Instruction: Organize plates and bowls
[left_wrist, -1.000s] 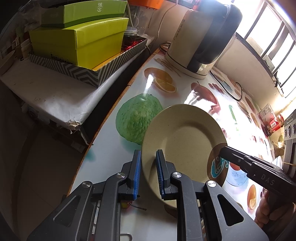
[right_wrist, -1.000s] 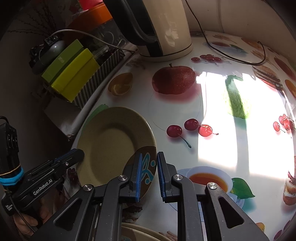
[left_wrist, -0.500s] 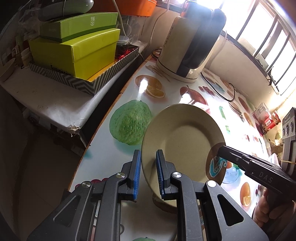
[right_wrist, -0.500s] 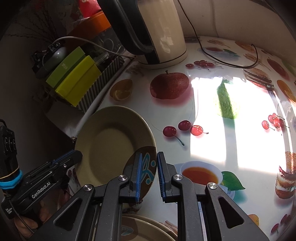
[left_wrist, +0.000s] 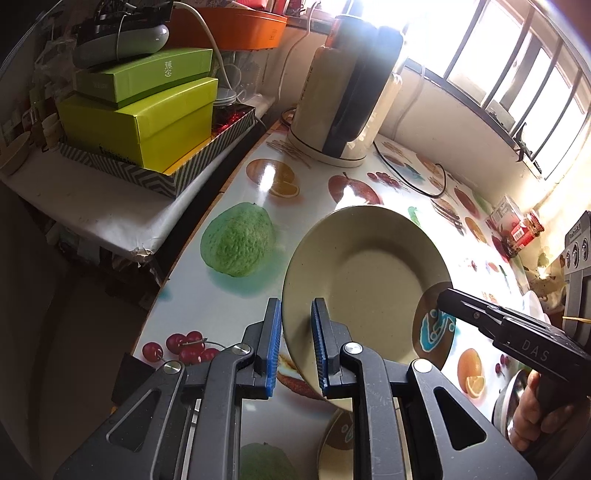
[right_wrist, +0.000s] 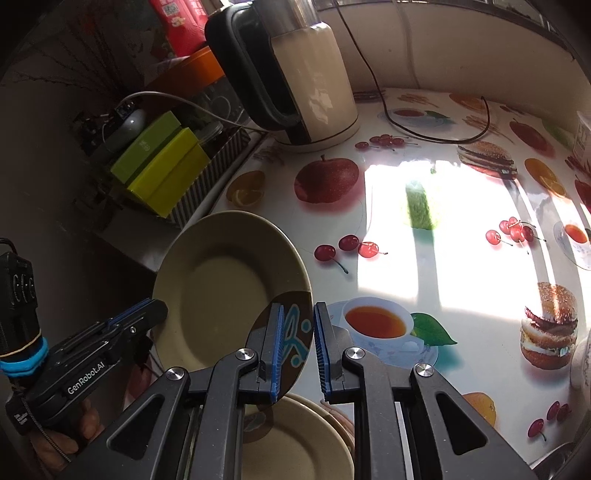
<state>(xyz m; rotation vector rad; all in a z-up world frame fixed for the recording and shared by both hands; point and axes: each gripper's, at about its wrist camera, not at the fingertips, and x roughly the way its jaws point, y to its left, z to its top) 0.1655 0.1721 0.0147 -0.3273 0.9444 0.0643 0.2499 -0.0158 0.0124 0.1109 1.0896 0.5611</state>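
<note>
A beige plate (left_wrist: 369, 273) with a brown patch and blue motif on its rim hangs tilted above the fruit-print table (left_wrist: 229, 295). My left gripper (left_wrist: 296, 308) is shut on its near left rim. My right gripper (left_wrist: 445, 301) is clamped on the patterned rim at the opposite side. The right wrist view has the same plate (right_wrist: 229, 288), with my right gripper (right_wrist: 297, 312) shut on the patterned edge and the left gripper (right_wrist: 157, 308) at the plate's left rim. Directly below lies another beige plate (right_wrist: 295, 439), partly hidden by the fingers.
A cream and black kettle (left_wrist: 354, 96) with its cable stands at the back of the table. Green boxes (left_wrist: 147, 122) in a striped tray sit on a lower shelf past the table's left edge. A metal bowl (left_wrist: 513, 398) lies near the hand at the right.
Both grippers have risen with the plate held between them. The table print has dropped away below, and a second plate underneath has come into view.
</note>
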